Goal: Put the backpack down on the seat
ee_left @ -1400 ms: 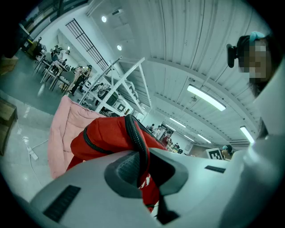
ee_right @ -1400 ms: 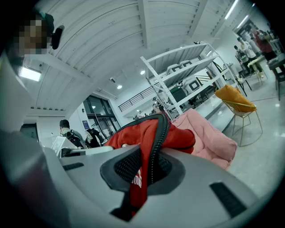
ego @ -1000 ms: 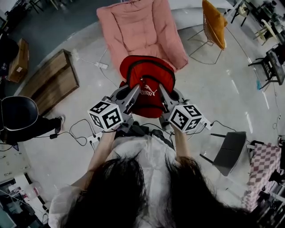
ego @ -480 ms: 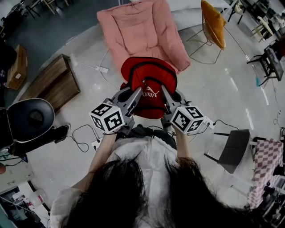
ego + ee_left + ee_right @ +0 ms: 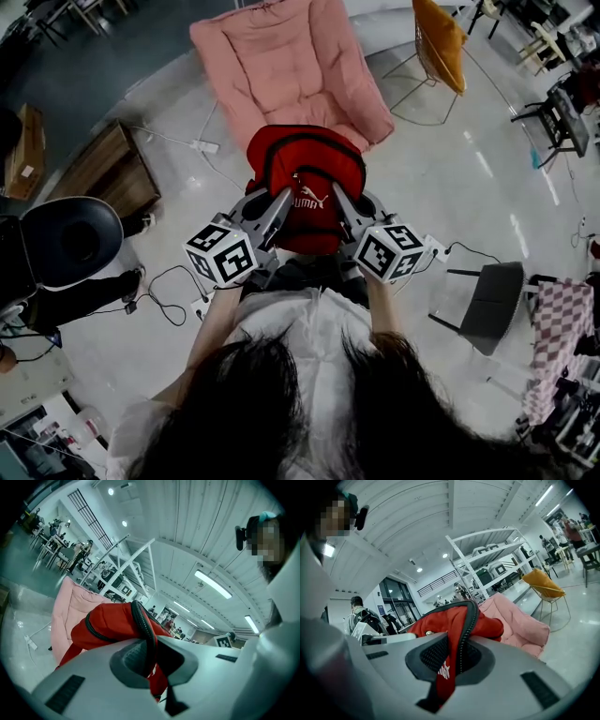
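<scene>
One red backpack (image 5: 305,183), marked Puma in white, hangs in the air at the middle of the head view. Its black zip runs round the top, and its contents do not show. The left claw (image 5: 276,204) is clamped on the bag's black-piped edge at its left side, and the right claw (image 5: 339,202) is clamped on the matching edge at its right. Each gripper view shows red cloth and piping pinched between the closed pads. The bag overlaps the near edge of the one pink padded chair (image 5: 291,70), whose seat lies open toward the top of the frame. Pale floor (image 5: 450,187) gives room to the right of that chair. One yellow wire-legged chair (image 5: 439,42) stands at upper right and one wooden bench (image 5: 103,173) at left, with a power strip (image 5: 206,146) on its cable between bench and pink chair
</scene>
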### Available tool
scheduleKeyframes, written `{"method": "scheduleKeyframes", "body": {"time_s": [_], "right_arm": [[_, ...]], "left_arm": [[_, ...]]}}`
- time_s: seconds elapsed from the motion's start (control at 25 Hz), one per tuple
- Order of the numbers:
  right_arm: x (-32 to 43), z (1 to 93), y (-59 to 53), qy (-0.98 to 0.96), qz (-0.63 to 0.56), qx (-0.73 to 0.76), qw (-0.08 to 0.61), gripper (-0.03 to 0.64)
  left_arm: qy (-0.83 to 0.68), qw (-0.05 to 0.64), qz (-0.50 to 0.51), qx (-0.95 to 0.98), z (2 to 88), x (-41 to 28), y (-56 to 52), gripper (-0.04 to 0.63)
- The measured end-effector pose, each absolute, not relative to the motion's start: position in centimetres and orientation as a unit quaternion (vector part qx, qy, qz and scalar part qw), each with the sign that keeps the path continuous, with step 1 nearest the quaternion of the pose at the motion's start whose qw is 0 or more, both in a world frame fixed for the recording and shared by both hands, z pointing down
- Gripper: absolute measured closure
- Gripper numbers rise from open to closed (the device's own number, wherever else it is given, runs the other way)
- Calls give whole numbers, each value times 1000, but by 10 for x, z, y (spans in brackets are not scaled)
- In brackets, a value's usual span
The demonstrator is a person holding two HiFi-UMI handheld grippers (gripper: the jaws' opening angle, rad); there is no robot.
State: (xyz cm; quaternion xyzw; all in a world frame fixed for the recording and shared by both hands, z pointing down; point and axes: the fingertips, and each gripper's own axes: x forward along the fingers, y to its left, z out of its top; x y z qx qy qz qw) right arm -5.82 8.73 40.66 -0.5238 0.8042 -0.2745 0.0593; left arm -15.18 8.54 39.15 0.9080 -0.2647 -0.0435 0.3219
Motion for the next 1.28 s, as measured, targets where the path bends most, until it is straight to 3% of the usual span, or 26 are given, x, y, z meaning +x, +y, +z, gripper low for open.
{"method": "scheduleKeyframes", "body": {"time_s": [1.28], "right_arm": [[87,423,-88,868,-272,-415,19,572]], "left_arm": [[-388,356,-58,848,415,-4,-71,563]]}}
